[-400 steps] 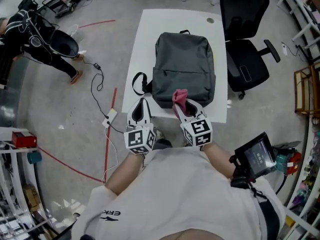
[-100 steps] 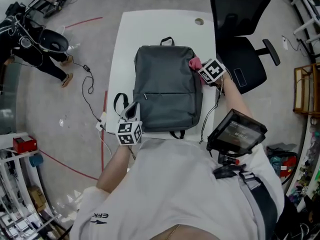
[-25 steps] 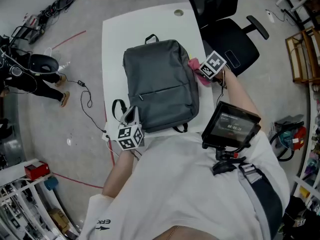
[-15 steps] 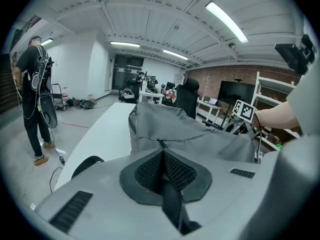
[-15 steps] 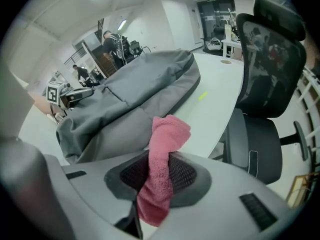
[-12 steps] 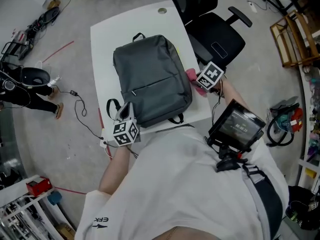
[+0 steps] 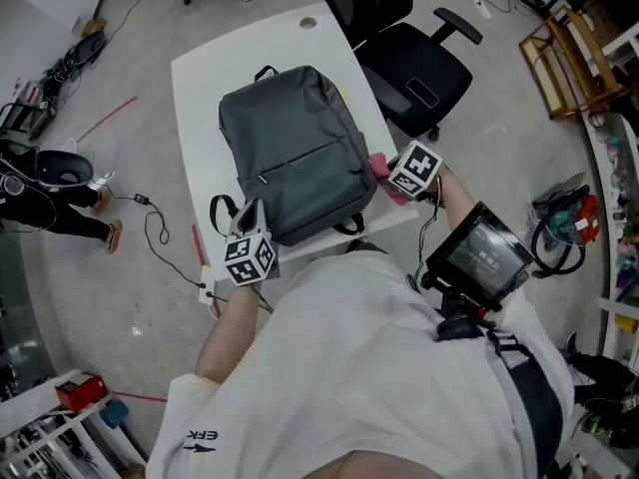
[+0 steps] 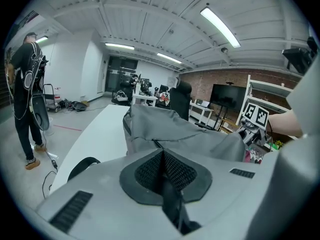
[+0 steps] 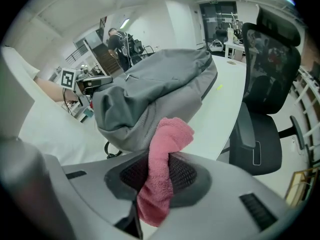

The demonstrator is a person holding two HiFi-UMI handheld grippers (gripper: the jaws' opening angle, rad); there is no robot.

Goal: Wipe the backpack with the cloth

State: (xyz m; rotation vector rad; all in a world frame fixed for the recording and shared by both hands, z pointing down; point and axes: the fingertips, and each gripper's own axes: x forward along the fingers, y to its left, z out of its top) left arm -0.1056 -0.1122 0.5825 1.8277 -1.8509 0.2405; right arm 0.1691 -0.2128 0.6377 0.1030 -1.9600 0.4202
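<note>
Head view: the grey backpack (image 7: 295, 153) lay flat across the middle of the white table (image 7: 200, 88), its carry handle toward the far edge and its bottom close to the near edge. One black shoulder strap (image 7: 222, 213) looped out past the table's left edge by the near left corner. The left gripper (image 7: 250, 218) was just beside that strap, at the backpack's lower left corner. The right gripper (image 7: 391, 173) was at the table's right edge near the near right corner, with the pink cloth (image 7: 379, 166) against the backpack's lower right side.

In the left gripper view, the left gripper (image 8: 162, 161) had its jaws clenched together with nothing seen between the pads, and the backpack (image 8: 180, 131) rose just beyond them.

In the right gripper view, the right gripper (image 9: 160, 171) was clamped on the cloth (image 9: 162, 159), which stuck up from the jaws in a folded wad whose upper end met the backpack (image 9: 155, 91).

A black office chair (image 7: 414, 63) stood off the table's right edge, and a person (image 7: 40, 198) stood on the floor well left of the table.
</note>
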